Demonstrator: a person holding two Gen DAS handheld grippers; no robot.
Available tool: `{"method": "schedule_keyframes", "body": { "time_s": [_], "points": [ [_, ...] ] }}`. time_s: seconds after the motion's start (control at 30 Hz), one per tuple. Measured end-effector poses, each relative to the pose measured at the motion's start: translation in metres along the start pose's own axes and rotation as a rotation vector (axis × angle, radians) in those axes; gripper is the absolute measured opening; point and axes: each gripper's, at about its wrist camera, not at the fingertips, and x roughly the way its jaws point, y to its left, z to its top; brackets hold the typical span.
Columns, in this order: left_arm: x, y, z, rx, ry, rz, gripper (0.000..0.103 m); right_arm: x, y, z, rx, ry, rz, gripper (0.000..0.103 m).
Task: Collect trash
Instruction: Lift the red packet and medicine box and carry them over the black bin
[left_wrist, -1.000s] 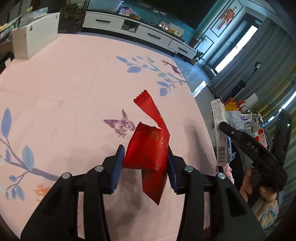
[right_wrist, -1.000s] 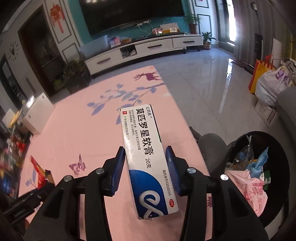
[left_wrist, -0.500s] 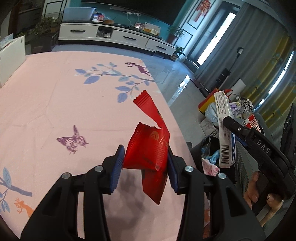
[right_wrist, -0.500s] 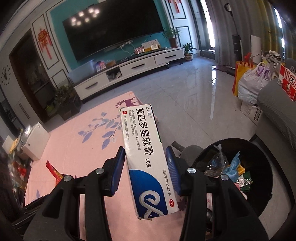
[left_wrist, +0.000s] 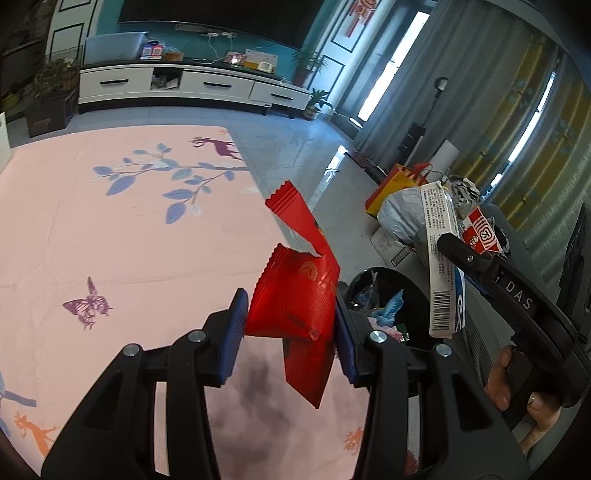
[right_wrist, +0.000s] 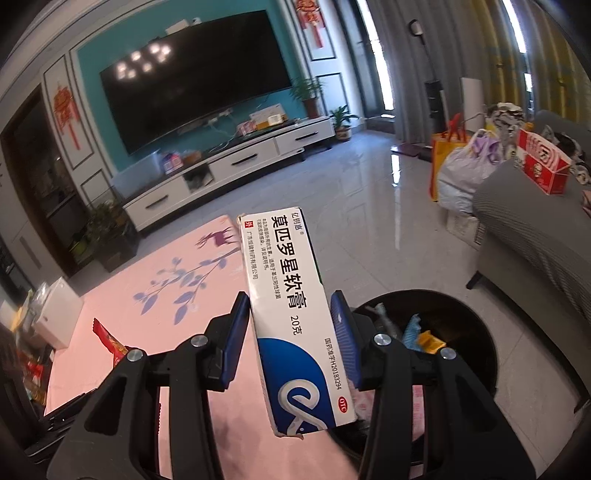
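Observation:
My left gripper (left_wrist: 288, 314) is shut on a red snack wrapper (left_wrist: 295, 306), held above the right edge of the pink table (left_wrist: 129, 229). My right gripper (right_wrist: 291, 321) is shut on a white and blue medicine box (right_wrist: 291, 314), held near the rim of a black trash bin (right_wrist: 461, 325) that holds several wrappers. The bin (left_wrist: 380, 291) also shows in the left wrist view, just right of the wrapper, with the box (left_wrist: 441, 269) and right gripper (left_wrist: 480, 266) above it. The red wrapper (right_wrist: 109, 341) shows at the lower left of the right wrist view.
A grey sofa (right_wrist: 535, 243) stands right of the bin, with a red and white box (right_wrist: 539, 162) on it. Bags (right_wrist: 461, 173) sit on the tiled floor behind. A white box (right_wrist: 59, 317) stands at the table's far left. A TV cabinet (right_wrist: 229, 173) lines the far wall.
Both grippers have swung right toward the bin with their loads still held. The bin now shows closer and larger in both views.

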Motion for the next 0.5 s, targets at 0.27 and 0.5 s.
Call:
{"method": "schedule_keyframes", "body": {
  "time_s": [0.27,0.5],
  "points": [
    [0.018,-0.036,0.002,0.068,0.021,-0.058,0.045,-0.006,-0.029,0.002,0.053,-0.016,-0.067,0.046],
    [0.031,-0.061,-0.001,0.119,0.042,-0.085,0.045,-0.014,-0.053,0.003,0.102,-0.019,-0.078,0.046]
  ]
}}
